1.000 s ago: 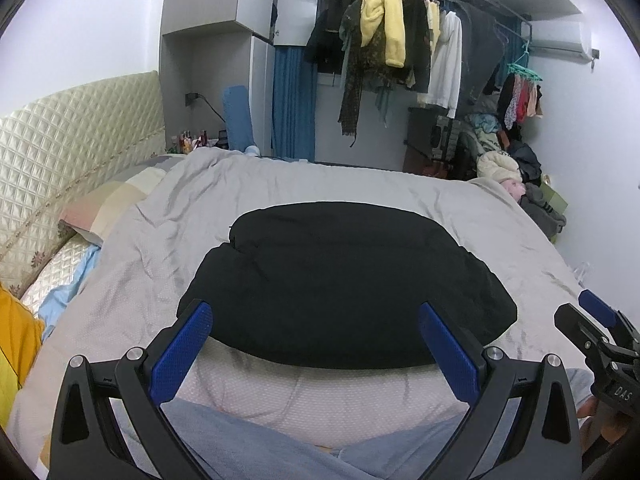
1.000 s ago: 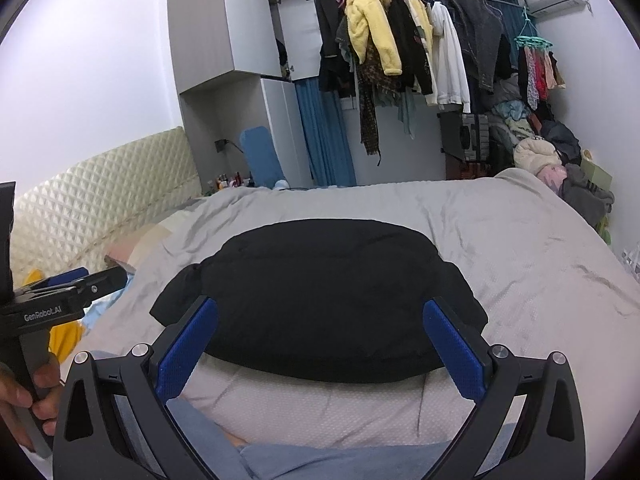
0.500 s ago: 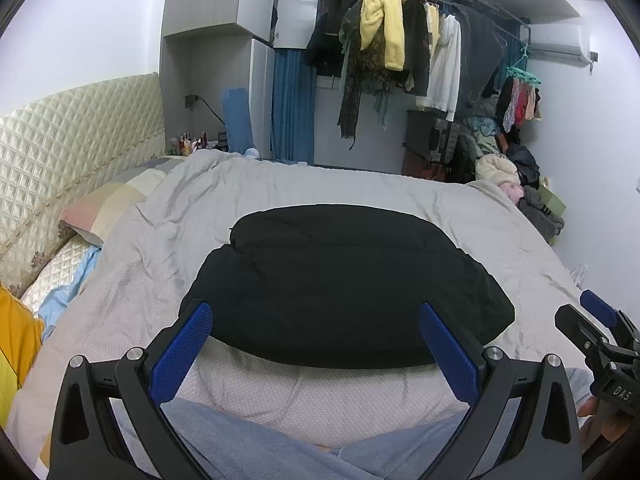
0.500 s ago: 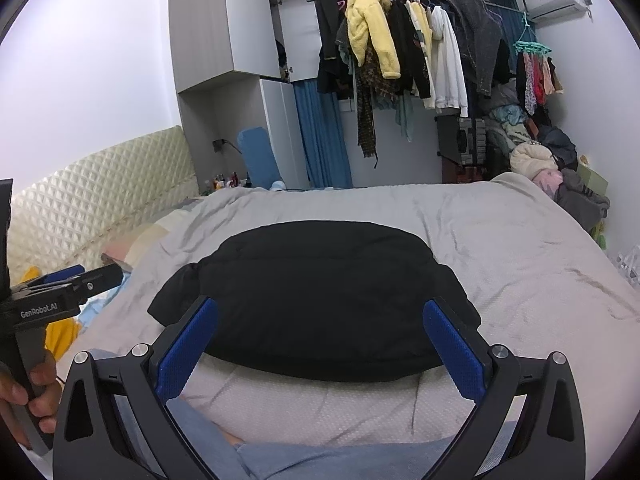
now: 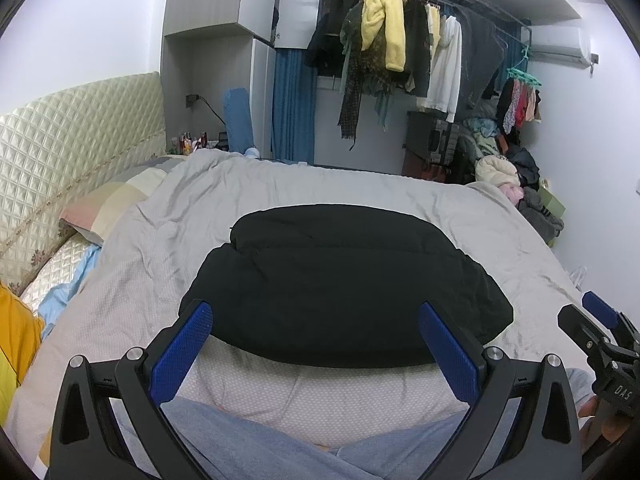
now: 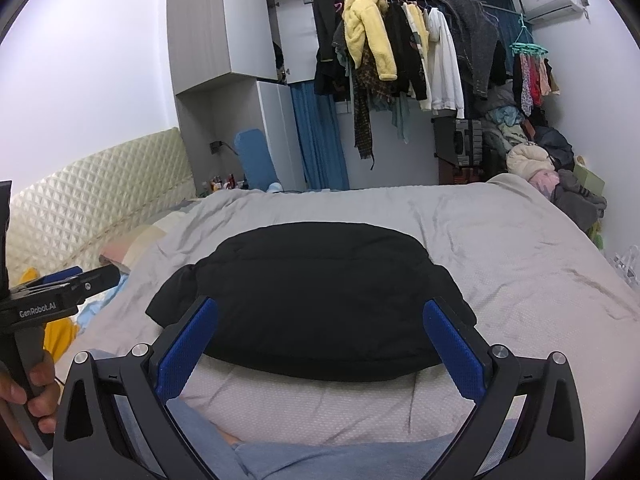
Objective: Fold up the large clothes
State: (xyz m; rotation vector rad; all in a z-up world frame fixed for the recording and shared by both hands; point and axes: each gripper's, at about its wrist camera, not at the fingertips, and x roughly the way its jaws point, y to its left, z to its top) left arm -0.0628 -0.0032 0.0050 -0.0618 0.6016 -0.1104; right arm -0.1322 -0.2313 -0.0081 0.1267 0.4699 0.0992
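Black garment (image 5: pixel 344 288): near edge partly masked by both fingers of the left gripper (image 5: pixel 316 344); its folds are indistinct against the dark fabric. Right gripper (image 5: pixel 600 344): cut off by the picture's right edge, jaw state unreadable there. Small items (image 5: pixel 191 141) past the bed's (image 5: pixel 132 264) far left corner: too small to identify.

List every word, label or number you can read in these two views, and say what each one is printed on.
"GenRobot.AI": white print on the side of the left gripper, seen in the right wrist view.
"DAS": white print on the body of the right gripper, seen in the left wrist view; it may be only part of a longer word.
Small bottles beside the headboard: labels too small to read.
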